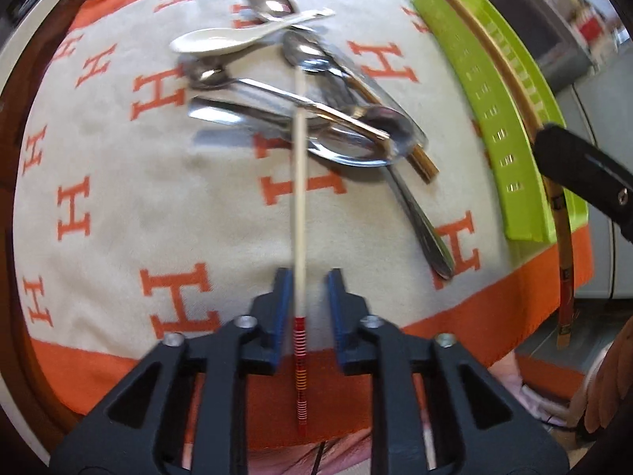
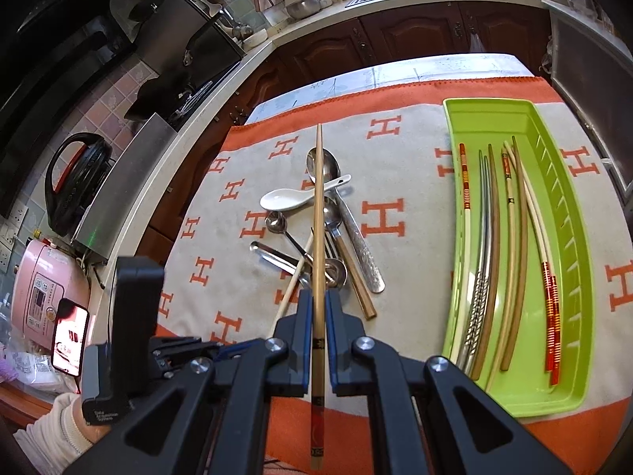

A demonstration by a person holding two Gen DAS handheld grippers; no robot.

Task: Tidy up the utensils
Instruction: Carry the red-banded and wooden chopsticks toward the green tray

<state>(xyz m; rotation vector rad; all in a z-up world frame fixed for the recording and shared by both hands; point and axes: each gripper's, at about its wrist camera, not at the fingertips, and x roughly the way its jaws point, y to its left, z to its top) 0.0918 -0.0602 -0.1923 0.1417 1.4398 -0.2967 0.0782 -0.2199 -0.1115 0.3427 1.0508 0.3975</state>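
Two handheld grippers work a cluttered kitchen table, each with one chopstick running between its blue-padded fingers. The right gripper (image 2: 315, 308) is closed on a tan bamboo chopstick (image 2: 317, 213), jaws pressed against both sides of the shaft, the stick pointing toward 12 o'clock over the heap of spoons (image 2: 316, 229). The left gripper (image 1: 309, 289) stands narrowly parted around a cream chopstick with a red-banded end (image 1: 299, 182); the stick lies against the left pad with a gap on the other side, so whether it is truly clamped cannot be told from this blurred view.

The likely reason for the lengthwise hold is that a stick gripped near its thick end, in line with the fingers, can be laid straight into the long green plastic tray (image 2: 569, 316) at 3 o'clock of the pile. That tray already holds about eight chopsticks side by side: red-banded cream ones, a twisted metal pair and plain wooden ones.

Still on the orange-and-beige H-patterned cloth (image 2: 395, 316) are a white ceramic soup spoon (image 2: 289, 198), several steel spoons crossing one another, and a square-tipped brown chopstick (image 2: 358, 289) partly under them. By this look, sorting is roughly half done, chopsticks first
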